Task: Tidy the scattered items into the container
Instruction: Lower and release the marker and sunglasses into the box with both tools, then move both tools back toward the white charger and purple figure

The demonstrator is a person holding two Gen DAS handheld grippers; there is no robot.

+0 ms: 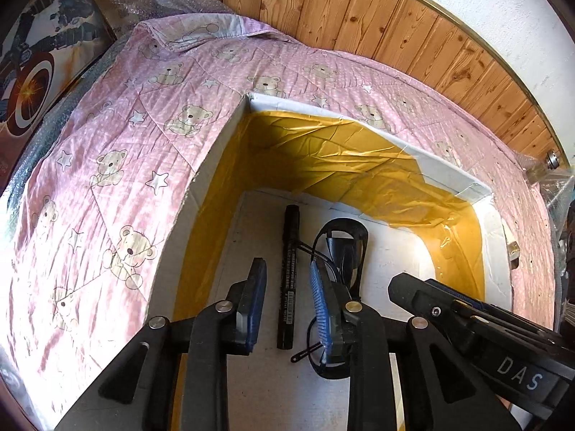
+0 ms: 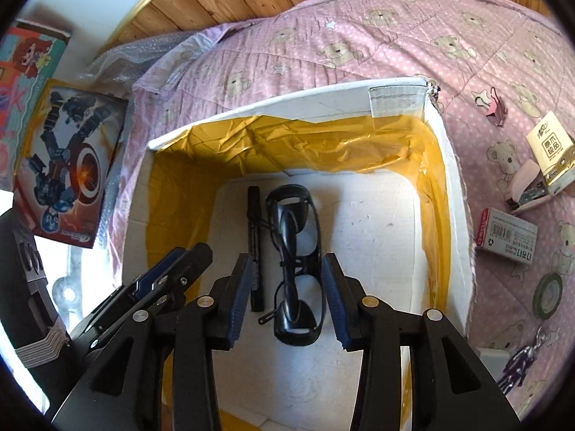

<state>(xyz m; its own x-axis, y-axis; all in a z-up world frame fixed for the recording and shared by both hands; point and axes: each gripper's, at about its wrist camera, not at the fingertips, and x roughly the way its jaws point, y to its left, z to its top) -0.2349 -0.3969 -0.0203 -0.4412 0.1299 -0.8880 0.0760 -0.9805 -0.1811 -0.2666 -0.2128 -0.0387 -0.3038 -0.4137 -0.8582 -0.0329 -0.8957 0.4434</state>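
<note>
Only the right wrist view shows small things on the bed right of the box point(image 2: 456, 165); both tongs, left point(image 1: 287, 298) and right point(image 2: 285, 298), hang wide open and empty above the pen point(image 2: 256, 248) and glasses point(image 2: 296, 262) inside.

Both wrist views look steeply down, from close above, into the same white cardboard box lined with yellow tape point(image 1: 323, 151) point(image 2: 445, 179) on a pink bear-print quilt point(image 1: 107, 165) point(image 2: 359, 36). The left view sits over the box's left wall, the right view nearer its middle. They share the box floor (each also catches the other tool's fingers).
</note>
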